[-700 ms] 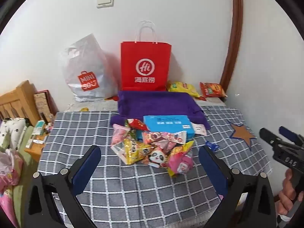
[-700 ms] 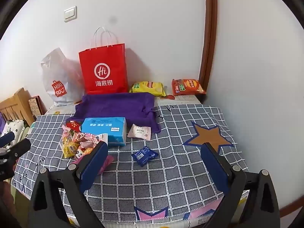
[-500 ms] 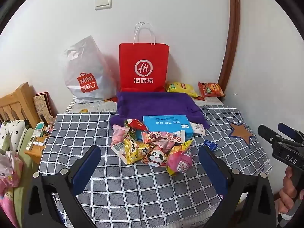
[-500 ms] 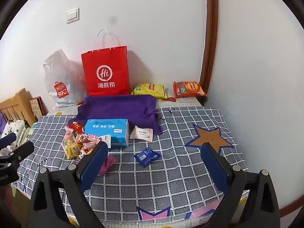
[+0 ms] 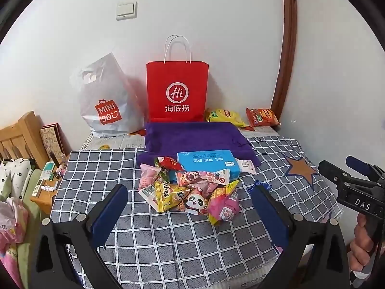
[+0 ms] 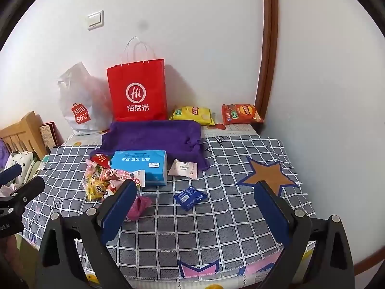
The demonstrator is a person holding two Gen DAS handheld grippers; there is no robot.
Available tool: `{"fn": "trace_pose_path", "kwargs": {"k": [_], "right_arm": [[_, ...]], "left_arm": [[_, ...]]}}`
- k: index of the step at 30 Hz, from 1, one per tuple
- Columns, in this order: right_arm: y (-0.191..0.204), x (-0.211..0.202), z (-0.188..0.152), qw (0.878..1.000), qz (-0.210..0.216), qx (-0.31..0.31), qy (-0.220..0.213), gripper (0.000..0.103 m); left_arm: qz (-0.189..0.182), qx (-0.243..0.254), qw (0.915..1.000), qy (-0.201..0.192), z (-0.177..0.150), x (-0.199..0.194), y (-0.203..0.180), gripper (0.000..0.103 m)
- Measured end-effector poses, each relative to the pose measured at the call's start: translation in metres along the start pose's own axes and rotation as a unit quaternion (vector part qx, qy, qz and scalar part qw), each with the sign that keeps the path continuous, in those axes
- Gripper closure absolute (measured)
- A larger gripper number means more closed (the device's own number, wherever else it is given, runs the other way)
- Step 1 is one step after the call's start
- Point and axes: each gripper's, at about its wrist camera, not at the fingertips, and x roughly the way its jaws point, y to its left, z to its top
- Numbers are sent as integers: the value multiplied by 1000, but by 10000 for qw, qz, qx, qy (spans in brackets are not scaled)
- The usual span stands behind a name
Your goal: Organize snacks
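Observation:
A pile of small snack packets (image 5: 190,192) lies on the checked tablecloth (image 5: 168,240), in front of a blue tissue pack (image 5: 208,162); the pile shows at the left in the right wrist view (image 6: 108,183). A small blue packet (image 6: 190,197) and a white packet (image 6: 182,168) lie apart to its right. My left gripper (image 5: 190,214) is open and empty, held above the table's near edge before the pile. My right gripper (image 6: 195,214) is open and empty, near the blue packet's front. It also shows at the right edge of the left wrist view (image 5: 349,183).
A purple cloth (image 5: 192,137) lies behind the tissue pack. A red paper bag (image 5: 176,91) and a grey Miniso bag (image 5: 105,101) stand at the wall. Yellow (image 6: 192,114) and orange (image 6: 240,113) chip bags lie back right. A wooden bed frame (image 5: 21,139) stands left.
Both grippers have drawn back and risen slightly, so the table sits a little lower and farther in both views. Nothing on the table has moved.

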Motion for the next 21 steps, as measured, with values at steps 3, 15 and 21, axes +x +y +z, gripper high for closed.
{"fn": "trace_pose_path", "kwargs": {"k": [3,15,21], "right_arm": [[0,-1,0,10000,-9,11,-4,6],[1,-2,-1,10000,2,4,0,6],[3,-3,-1,10000,19,-19,-3,6]], "left_arm": [[9,6,10000,-3,0,-1,-1,0],[-4,-7,10000,-12,-1,-3,-2,0],[-1,-20,10000,-9,0,-3,-1,0]]}}
